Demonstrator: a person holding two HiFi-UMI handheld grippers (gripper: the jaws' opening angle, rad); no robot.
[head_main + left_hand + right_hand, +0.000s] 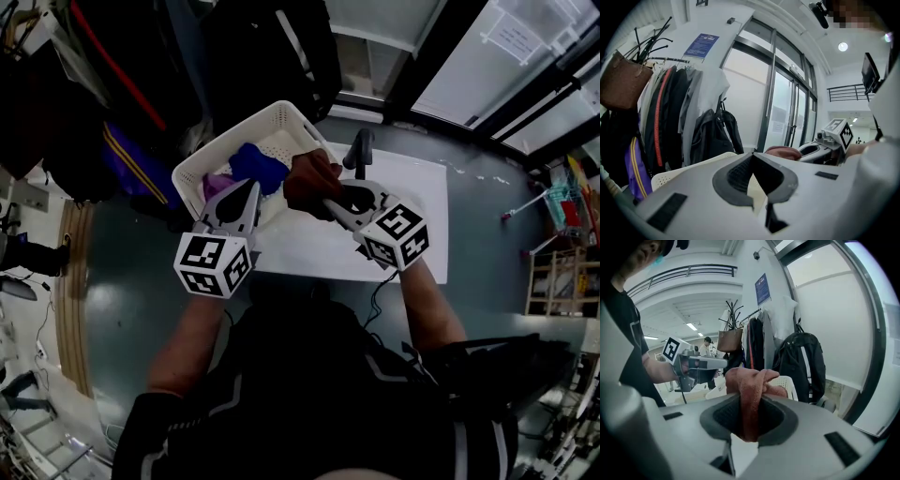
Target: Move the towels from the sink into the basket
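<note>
My right gripper (330,194) is shut on a rust-red towel (309,183), which hangs bunched from the jaws over the near right edge of the white perforated basket (281,117). In the right gripper view the rust-red towel (752,380) is pinched between the pads and folds over the tips. A blue towel (258,164) and a purple one (219,184) lie in the basket. My left gripper (251,190) hovers over the basket's near side, jaws together with nothing between them. The left gripper view shows the red towel (783,151) and the right gripper (811,150) beside it.
The basket stands at the left end of a white counter (394,234), with a black faucet (361,150) behind the right gripper. Coats and a backpack (710,136) hang on a rack behind the basket. Glass doors (783,112) lie further back.
</note>
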